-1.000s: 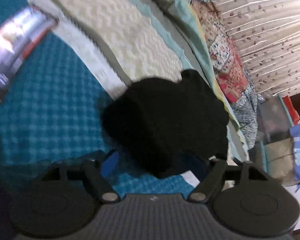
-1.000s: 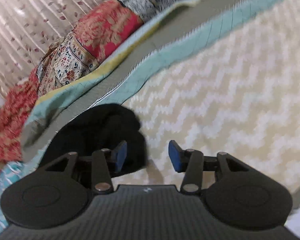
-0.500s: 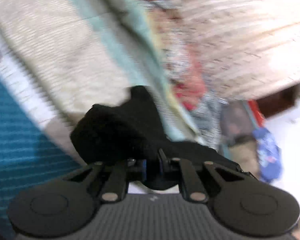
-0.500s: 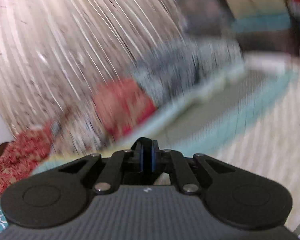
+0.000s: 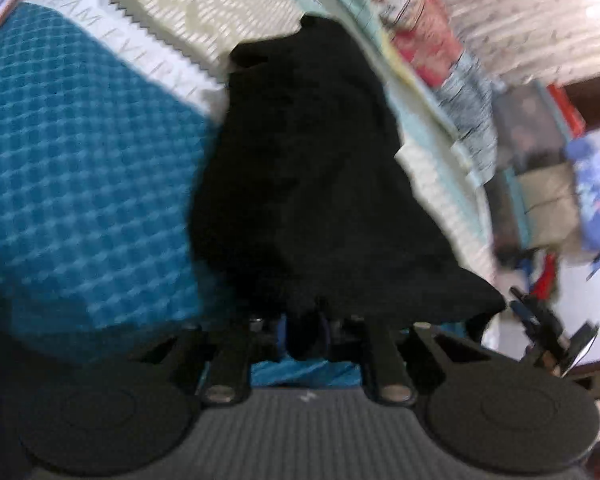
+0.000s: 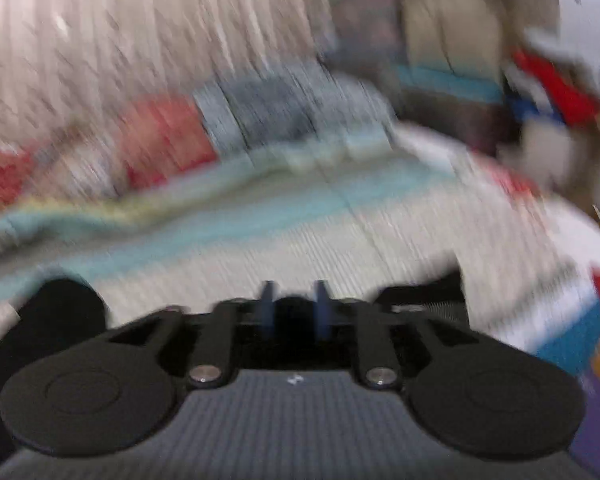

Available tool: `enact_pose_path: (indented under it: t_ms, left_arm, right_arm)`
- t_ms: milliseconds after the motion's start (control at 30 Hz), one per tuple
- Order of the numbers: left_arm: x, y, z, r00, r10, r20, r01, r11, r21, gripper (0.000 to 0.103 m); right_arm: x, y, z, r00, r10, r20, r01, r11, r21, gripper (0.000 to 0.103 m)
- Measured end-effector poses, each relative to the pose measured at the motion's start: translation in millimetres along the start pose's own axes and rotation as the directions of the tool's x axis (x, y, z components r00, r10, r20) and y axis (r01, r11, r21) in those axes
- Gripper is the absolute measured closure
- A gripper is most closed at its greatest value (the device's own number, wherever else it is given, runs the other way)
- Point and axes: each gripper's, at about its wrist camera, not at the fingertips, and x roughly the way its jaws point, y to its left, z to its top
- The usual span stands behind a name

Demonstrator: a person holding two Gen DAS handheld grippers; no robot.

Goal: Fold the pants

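Left wrist view: a teal waffle-textured blanket (image 5: 72,168) lies left of the black cloth pants (image 5: 320,184), and a cream zigzag-patterned bedspread (image 5: 204,0) lies beyond them. The pants are bunched up on the bed, and the left gripper (image 5: 305,330) has its blue pads clamped on their near edge, the jaws opening slightly. Right of the pants hangs a pale striped curtain (image 5: 520,16). In the blurred right wrist view, the right gripper (image 6: 293,312) is opening with dark cloth between its pads.

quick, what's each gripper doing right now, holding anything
Left gripper: pinched on the edge of the black pants, jaws easing slightly apart.
Right gripper: jaws opening with dark cloth between them; too blurred to tell if it still grips.
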Motion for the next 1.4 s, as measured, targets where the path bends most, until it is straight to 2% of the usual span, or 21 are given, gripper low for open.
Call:
enact_pose_path:
  t_ms: [133,167,267,400,467,533,600,667,767,833,867,900,933,967,1000,1033,1067,1100,1200,1267,1400]
  left_arm:
    - [-44,9,4,0.992,0.009,0.125,-0.016,0.999,0.051,0.074]
    - [-57,14,12,0.984,0.028,0.178,-0.036,0.999,0.040,0.068]
    - [-71,26,47,0.959,0.085,0.272,-0.090,0.996,0.006,0.067]
    - [-39,29,108,0.939,0.120,0.322,-0.131,0.991,0.012,0.064]
    - [-10,31,138,0.944,0.111,0.310,-0.119,0.993,0.008,0.058]
    - [17,32,154,0.950,0.110,0.294,-0.124,0.992,0.030,0.051]
    - [44,31,167,0.956,0.117,0.270,-0.133,0.990,0.042,0.041]
    - [62,30,168,0.965,0.106,0.240,-0.116,0.993,0.030,0.038]
    - [81,25,161,0.975,0.054,0.216,-0.062,0.998,0.030,0.033]
    - [86,18,151,0.973,0.056,0.223,-0.072,0.995,0.065,0.041]
    - [87,15,147,0.973,0.056,0.224,-0.074,0.995,0.073,0.056]
    - [87,15,143,0.976,0.033,0.214,-0.050,0.996,0.075,0.070]
    - [86,15,139,0.978,0.014,0.208,-0.028,0.997,0.065,0.075]
    - [83,14,136,0.978,0.009,0.208,-0.023,0.997,0.069,0.079]
    - [79,11,133,0.976,0.010,0.218,-0.029,0.996,0.084,0.081]
    - [74,8,130,0.973,0.010,0.229,-0.034,0.994,0.102,0.083]
    - [69,3,127,0.971,0.006,0.239,-0.037,0.991,0.125,0.084]
    - [63,-2,124,0.967,0.003,0.253,-0.043,0.987,0.153,0.084]
    - [42,-23,121,0.951,-0.007,0.310,-0.068,0.971,0.230,0.084]
    - [20,-40,118,0.927,-0.026,0.373,-0.088,0.954,0.285,0.084]
    - [-21,-69,99,0.880,-0.076,0.469,-0.137,0.905,0.404,0.084]
  right_arm:
    - [-5,-26,11,0.996,-0.084,0.038,0.079,0.991,0.106,0.047]
    - [-7,-26,22,0.995,-0.073,0.068,0.064,0.990,0.125,0.048]
    - [-2,7,51,0.993,0.038,0.110,-0.044,0.998,0.046,0.048]
    - [33,112,80,0.963,0.266,0.043,-0.255,0.951,-0.177,0.048]
    - [60,176,90,0.918,0.395,-0.039,-0.391,0.884,-0.255,0.048]
    - [90,239,94,0.877,0.461,-0.138,-0.480,0.820,-0.311,0.047]
    - [118,305,90,0.839,0.489,-0.240,-0.545,0.756,-0.363,0.043]
    - [144,371,78,0.806,0.486,-0.339,-0.591,0.702,-0.398,0.029]
    - [179,448,49,0.767,0.458,-0.450,-0.631,0.666,-0.398,0.027]
    - [186,484,22,0.763,0.431,-0.482,-0.632,0.654,-0.416,0.025]
    - [186,498,7,0.771,0.408,-0.490,-0.621,0.653,-0.433,0.024]
    - [188,501,-5,0.781,0.382,-0.494,-0.605,0.657,-0.449,0.024]
    - [195,502,-15,0.797,0.342,-0.497,-0.580,0.661,-0.476,0.024]
    - [203,504,-23,0.813,0.305,-0.496,-0.555,0.660,-0.505,0.033]
    - [206,501,-28,0.831,0.286,-0.478,-0.534,0.655,-0.535,0.046]
    - [204,491,-25,0.843,0.296,-0.449,-0.523,0.648,-0.554,0.067]
    - [202,478,-15,0.836,0.331,-0.437,-0.535,0.666,-0.520,0.093]
    - [201,468,-4,0.837,0.345,-0.425,-0.532,0.695,-0.483,0.093]
    - [184,410,49,0.887,0.376,-0.268,-0.455,0.813,-0.364,0.094]
    - [164,354,86,0.891,0.426,-0.154,-0.451,0.870,-0.201,0.094]
    - [108,225,119,0.894,0.443,0.066,-0.447,0.890,0.087,0.094]
